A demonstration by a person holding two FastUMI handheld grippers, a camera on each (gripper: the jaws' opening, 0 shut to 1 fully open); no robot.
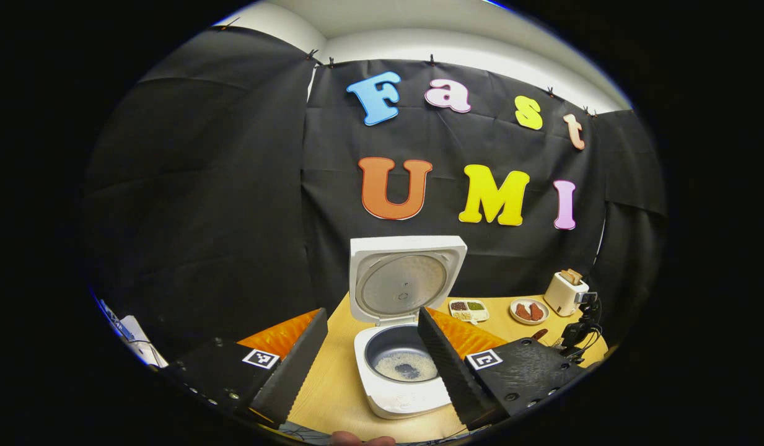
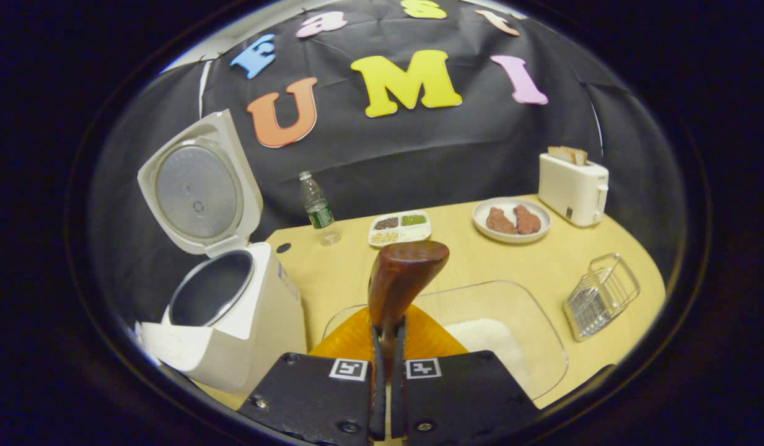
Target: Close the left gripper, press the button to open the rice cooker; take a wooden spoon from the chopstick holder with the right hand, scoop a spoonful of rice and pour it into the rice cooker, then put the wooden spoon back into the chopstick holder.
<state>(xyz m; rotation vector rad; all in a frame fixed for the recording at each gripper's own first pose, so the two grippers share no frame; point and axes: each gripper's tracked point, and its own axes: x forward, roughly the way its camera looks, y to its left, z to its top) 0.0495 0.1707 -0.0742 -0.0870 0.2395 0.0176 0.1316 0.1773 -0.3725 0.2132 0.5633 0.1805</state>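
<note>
Two fingers of the right gripper (image 2: 386,347) clamp the wooden spoon (image 2: 401,282), bowl forward above the rice tray (image 2: 543,334), poised for carrying; the left gripper (image 1: 372,353) hangs released before the open rice cooker (image 1: 399,365)

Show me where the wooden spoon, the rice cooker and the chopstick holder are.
wooden spoon (image 2: 401,279), right gripper view, on its bowl.
rice cooker (image 2: 258,316), right gripper view, on its side wall.
chopstick holder (image 2: 601,294), right gripper view, on its wire side.
</note>
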